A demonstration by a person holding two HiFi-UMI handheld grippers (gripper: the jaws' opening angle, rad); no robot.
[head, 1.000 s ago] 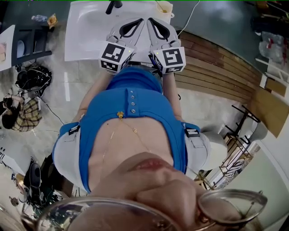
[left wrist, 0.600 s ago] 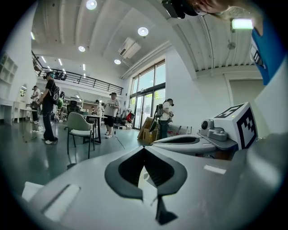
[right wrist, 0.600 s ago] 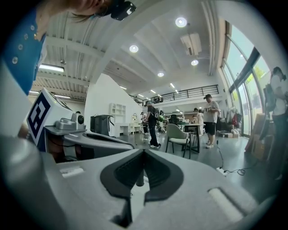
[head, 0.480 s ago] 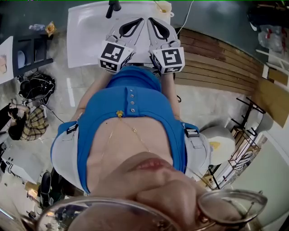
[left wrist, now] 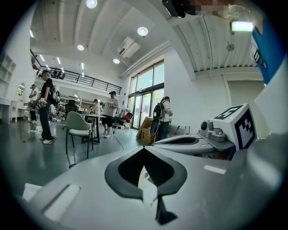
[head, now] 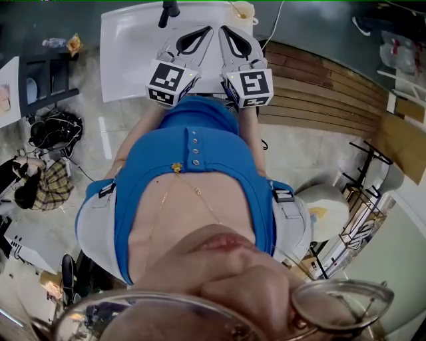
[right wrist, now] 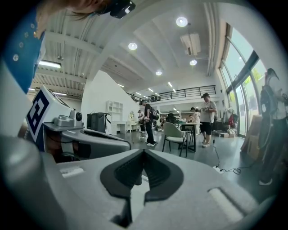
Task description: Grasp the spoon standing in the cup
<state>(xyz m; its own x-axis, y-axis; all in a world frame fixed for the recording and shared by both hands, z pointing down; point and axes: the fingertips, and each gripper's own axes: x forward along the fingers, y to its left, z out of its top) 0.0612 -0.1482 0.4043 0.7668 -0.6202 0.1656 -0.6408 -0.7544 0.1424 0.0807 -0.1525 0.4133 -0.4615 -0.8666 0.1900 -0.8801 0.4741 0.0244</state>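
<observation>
A pale yellow cup stands at the far right corner of the white table; a thin handle seems to stick out of it, too small to make out. My left gripper and right gripper are held side by side against the person's blue top, raised above the table's near edge. They point level into the room. Both are shut, jaw tips touching, with nothing between them, as the left gripper view and the right gripper view show. Neither gripper view shows the cup.
A dark stand sits at the table's far edge. Wooden slats lie to the right, and bags and cables on the floor to the left. Ahead in the room are a chair and several people.
The head view has shifted slightly. Both grippers keep the same shut pose against the chest.
</observation>
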